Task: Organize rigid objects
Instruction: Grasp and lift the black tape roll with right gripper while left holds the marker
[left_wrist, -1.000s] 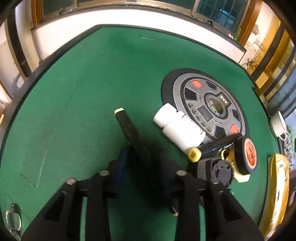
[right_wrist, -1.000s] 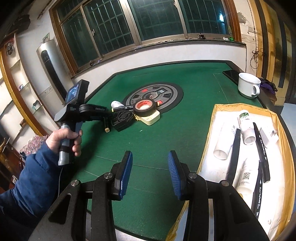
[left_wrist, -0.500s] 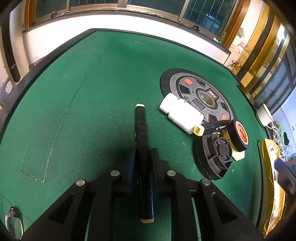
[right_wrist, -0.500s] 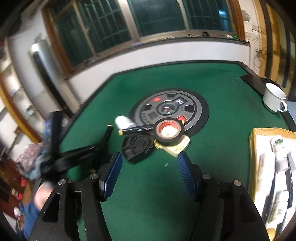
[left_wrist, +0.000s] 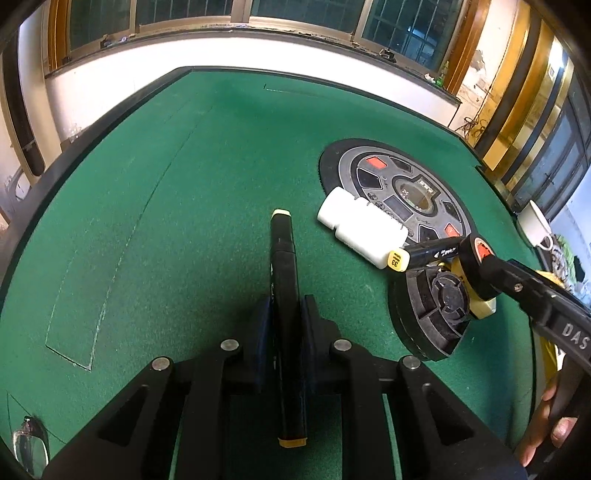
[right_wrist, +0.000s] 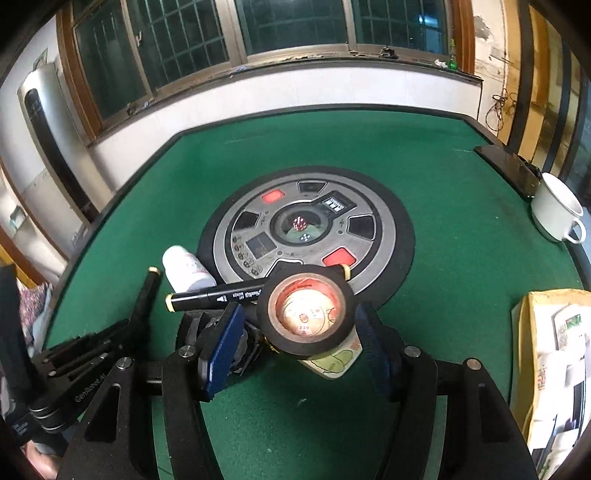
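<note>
Holding a black marker (left_wrist: 284, 295) at its middle, the left hand-held gripper (left_wrist: 282, 325) is closed on it above the green tabletop (left_wrist: 166, 206). It looks light, stiff and smooth, so it may slip. The right hand-held gripper (right_wrist: 295, 328) stands open around the black tape roll (right_wrist: 306, 314), pads not touching. What lies under the roll is half hidden.

Yellow end cap (left_wrist: 396, 261) of the black marker pen (right_wrist: 218, 295) lying across the white bottle: "33". Same marker's barrel: white print, "MARKER" legible, remainder too small. Black arm of the right gripper (left_wrist: 570, 334): "DAS", cut off. Left gripper's arm (right_wrist: 90, 388): lettering, partly legible, "Gen…".
</note>
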